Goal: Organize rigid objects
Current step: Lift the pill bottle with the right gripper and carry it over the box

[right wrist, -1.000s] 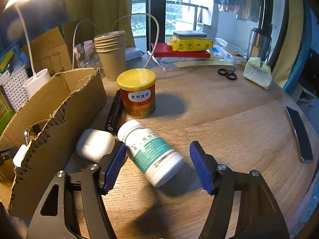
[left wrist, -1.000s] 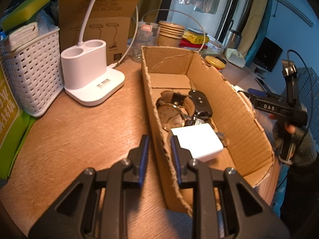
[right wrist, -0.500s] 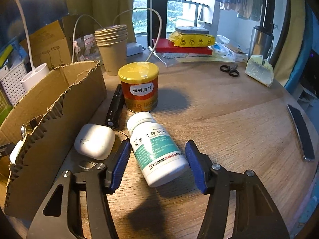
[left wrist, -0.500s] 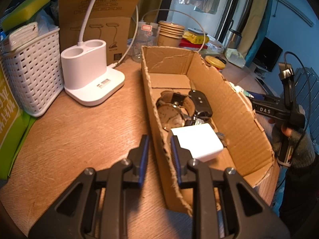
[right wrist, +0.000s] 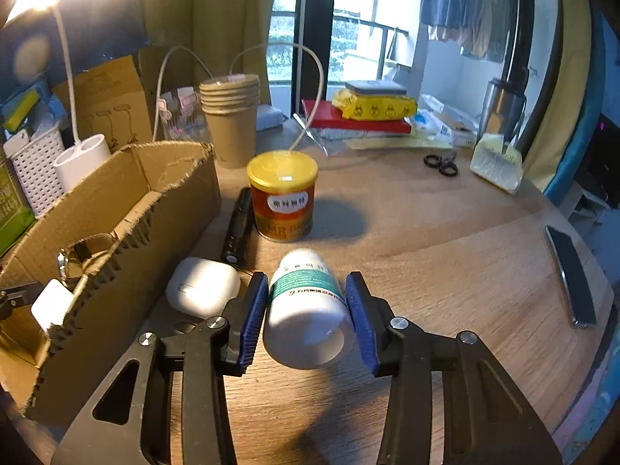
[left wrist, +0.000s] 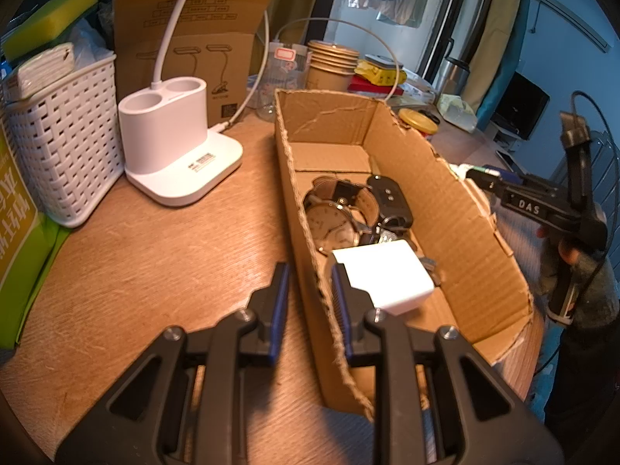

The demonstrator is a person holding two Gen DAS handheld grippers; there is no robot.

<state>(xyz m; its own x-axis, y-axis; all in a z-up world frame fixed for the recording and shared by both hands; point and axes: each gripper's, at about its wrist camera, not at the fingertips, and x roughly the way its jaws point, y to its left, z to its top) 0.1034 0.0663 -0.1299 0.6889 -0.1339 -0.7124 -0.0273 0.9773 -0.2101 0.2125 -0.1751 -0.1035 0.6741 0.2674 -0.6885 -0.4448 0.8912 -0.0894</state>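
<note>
A white pill bottle [right wrist: 306,310] with a teal label lies on its side on the wooden table, cap pointing away. My right gripper [right wrist: 306,277] has it between its blue pads; the jaws are closing, and both pads touch its sides. Left of it stands a torn cardboard box [right wrist: 128,224]. My left gripper [left wrist: 308,271] is shut on the box's near left wall [left wrist: 310,290], one finger inside and one outside. In the box lie a wristwatch [left wrist: 333,224], a black key fob [left wrist: 389,199] and a white charger [left wrist: 387,271].
Right of the box lie a white earbud case [right wrist: 201,286], a black torch [right wrist: 238,228] and a yellow-lidded tin [right wrist: 283,193]. Paper cups [right wrist: 230,116], scissors [right wrist: 441,164] and a phone [right wrist: 569,275] lie farther off. A lamp base [left wrist: 170,143] and a white basket [left wrist: 62,147] stand left.
The right gripper's jaws have narrowed onto the pill bottle, which has turned from slanted to lengthwise between the pads. The left gripper and box have not moved.
</note>
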